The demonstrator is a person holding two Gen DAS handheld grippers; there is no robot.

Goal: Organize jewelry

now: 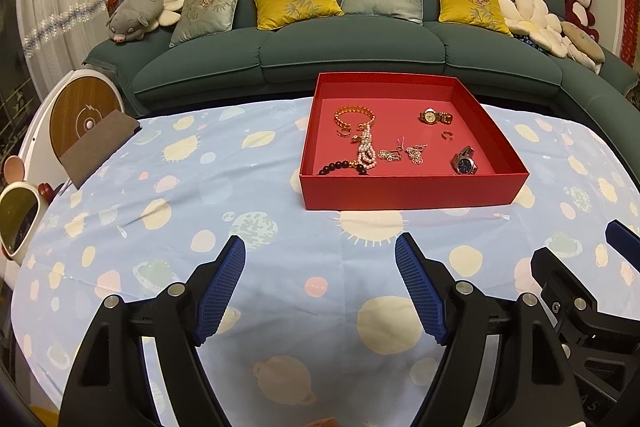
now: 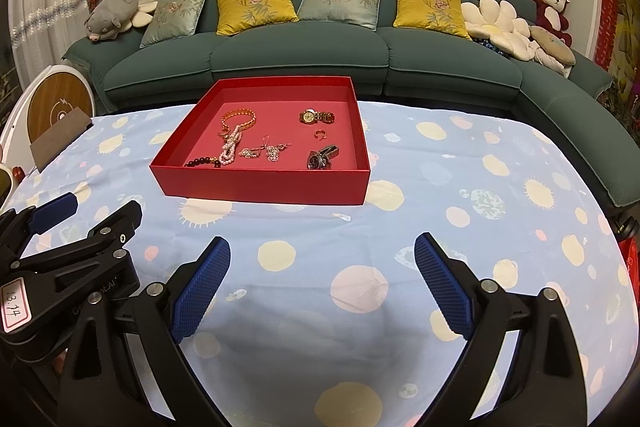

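A red shallow box [image 1: 412, 191] [image 2: 260, 185] sits on the table's far half. Inside lie a gold chain bracelet [image 1: 354, 115] [image 2: 240, 117], a pearl strand [image 1: 366, 153] [image 2: 230, 149], a dark bead bracelet [image 1: 340, 167] [image 2: 202, 161], flower earrings [image 1: 402, 153] [image 2: 262, 151], a gold watch [image 1: 434, 116] [image 2: 316, 116], a ring [image 1: 448, 136] [image 2: 319, 134] and a blue-faced steel watch [image 1: 464, 163] [image 2: 322, 158]. My left gripper [image 1: 320, 247] is open and empty, short of the box. My right gripper [image 2: 322, 247] is open and empty beside it.
The table wears a pale blue planet-print cloth [image 1: 200, 187] [image 2: 460, 187]. A brown card [image 1: 100, 151] and a round white and wood device [image 1: 80, 115] stand at the left edge. A green sofa [image 1: 340, 47] with cushions runs behind.
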